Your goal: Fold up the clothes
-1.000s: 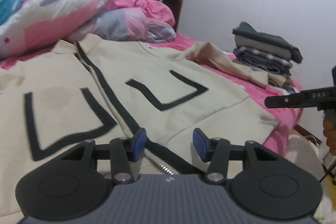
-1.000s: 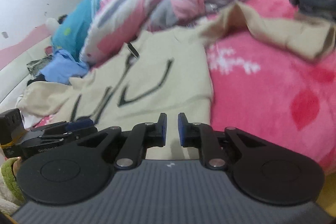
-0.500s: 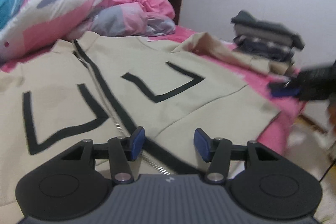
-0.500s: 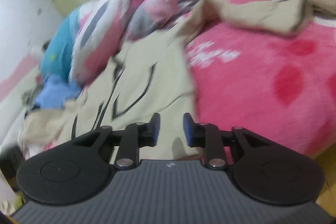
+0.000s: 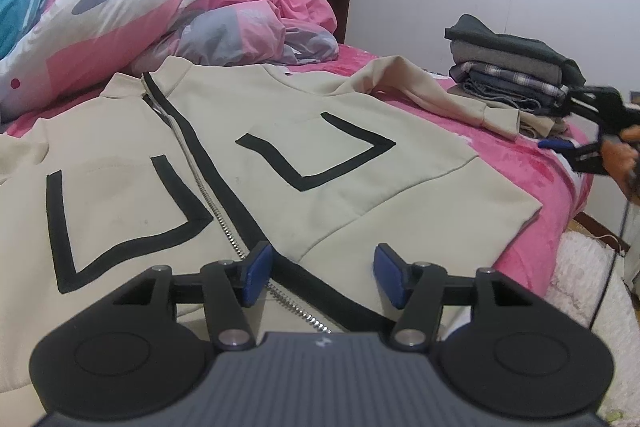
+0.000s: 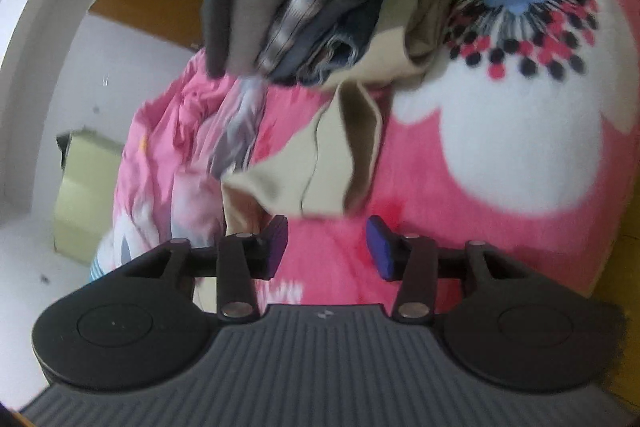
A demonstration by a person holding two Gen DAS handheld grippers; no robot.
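beige jacket (image 5: pixel 320 163) bears no legible writing; left tool (image 5: pixel 322 277) and right tool (image 6: pixel 327 247) both gape wide.

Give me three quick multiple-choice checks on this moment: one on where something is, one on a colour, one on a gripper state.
1. Where is the stack of folded clothes?
A. On the far right part of the bed
B. On the jacket's chest
C. On the floor

2. What colour is the trim on the jacket?
A. Red
B. Black
C. Green

3. How is the left hand-held gripper?
A. Shut on the zipper
B. Shut on a sleeve
C. Open, holding nothing

Answers:
1. A: the stack sits on the pink blanket beyond the jacket's sleeve.
2. B: black bands outline the pockets and the zipper.
3. C: its blue pads stand apart over the hem.
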